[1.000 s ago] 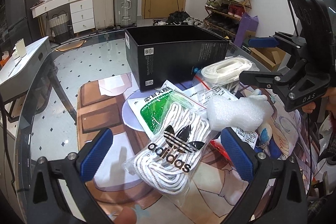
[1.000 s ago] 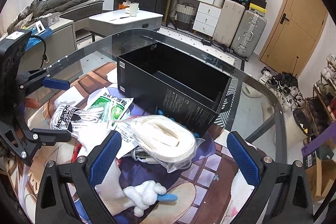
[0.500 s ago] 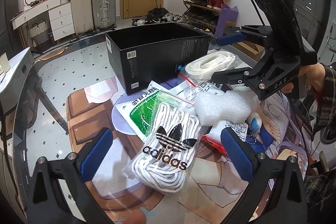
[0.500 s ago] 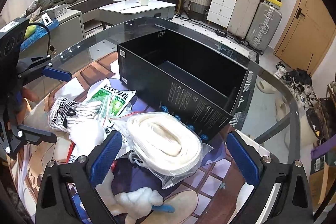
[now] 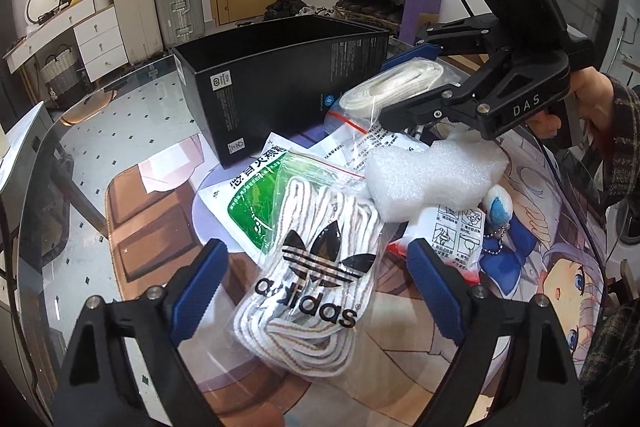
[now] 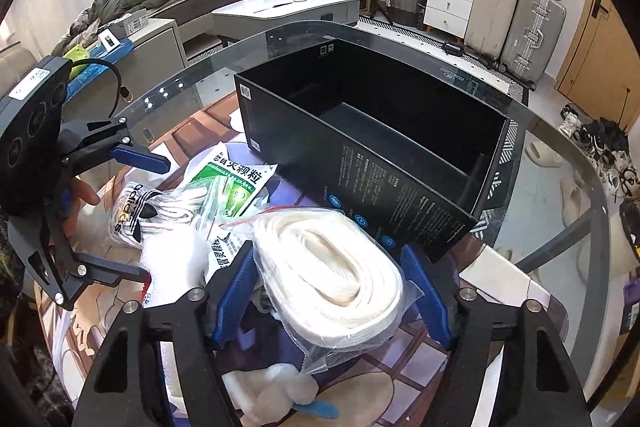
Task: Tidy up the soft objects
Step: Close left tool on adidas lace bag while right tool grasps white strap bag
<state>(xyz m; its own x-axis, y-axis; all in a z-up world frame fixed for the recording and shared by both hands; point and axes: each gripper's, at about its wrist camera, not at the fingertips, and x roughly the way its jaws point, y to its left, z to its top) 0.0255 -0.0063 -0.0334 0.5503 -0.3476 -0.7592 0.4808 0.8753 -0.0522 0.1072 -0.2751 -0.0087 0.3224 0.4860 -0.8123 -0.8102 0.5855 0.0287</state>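
Right gripper: its blue pads are straddling the bag of white webbing, one on each side and right against the plastic. The jaws have just been closing on the bag; whether they are already pressing it I cannot tell.
Left gripper: its jaws are standing apart and have just been narrowing a little; the Adidas bag is lying between the pads, not clamped.
Adidas bag: clear zip bag with a red seal strip, holding white laces; it is showing the black trefoil and the word "adidas".
Bag of white webbing: clear zip bag with a coiled flat white band, lying just in front of the black box.
Black box: open-topped, sitting behind both bags on the glass table; its side is bearing small white print, too small to read, and round blue icons.
Green and white sachet: printed with Chinese characters, lying between the black box and the Adidas bag, partly under that bag.
White foam piece: resting to the right of the Adidas bag in the left wrist view, touching it.
Gripper marking: the right gripper's body is reading "DAS" in the left wrist view.
Printed mat: a cartoon figure is showing under the pile, in front of the black box.
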